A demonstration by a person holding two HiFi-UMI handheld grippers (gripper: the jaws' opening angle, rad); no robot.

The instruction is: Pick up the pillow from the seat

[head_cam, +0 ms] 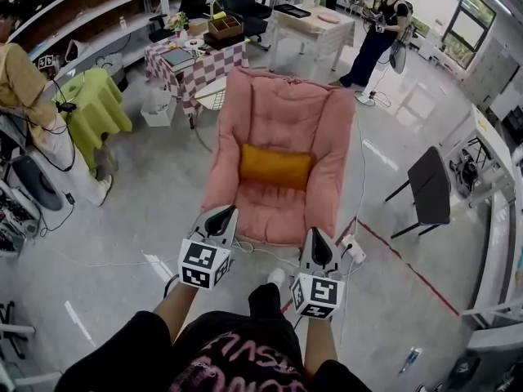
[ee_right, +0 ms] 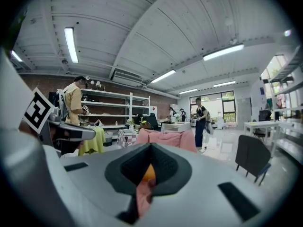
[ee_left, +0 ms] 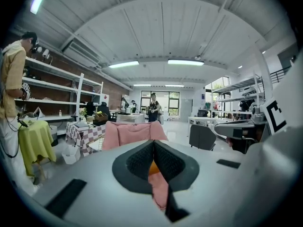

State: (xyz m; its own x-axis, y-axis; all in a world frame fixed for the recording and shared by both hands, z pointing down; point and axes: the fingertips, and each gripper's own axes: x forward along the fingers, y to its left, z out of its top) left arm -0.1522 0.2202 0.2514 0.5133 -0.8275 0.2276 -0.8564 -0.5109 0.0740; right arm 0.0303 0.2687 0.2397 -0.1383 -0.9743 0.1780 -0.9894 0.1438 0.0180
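Pillow (head_cam: 276,167): orange, lying flat across the seat of the pink armchair (head_cam: 282,113), against the foot of the backrest. It shows whole in the head view. In either gripper view only a thin orange sliver shows, through the slot under the jaws. The gripper bodies block the rest.

Left gripper (head_cam: 221,217): jaws pressed together, nothing between them. Right gripper (head_cam: 317,242): the same, jaws together, empty. Both point at the armchair, side by side, clear of the pillow. In the head view their tips overlap the seat's front edge. Whether they are over the cushion or just short of it I cannot tell from so steep an angle.

Armchair's base is hidden under its own cushions. A white power strip (head_cam: 354,250) with its cable lies on the floor just beside the right front corner.

Room: open floor left of the armchair. A dark chair (head_cam: 429,188) stands apart on the right, with a red floor line (head_cam: 409,269) in front of it. Checked table (head_cam: 196,65) sits close behind the backrest. One person (head_cam: 377,35) stands well behind; another (head_cam: 33,96) is cut off at the left edge.
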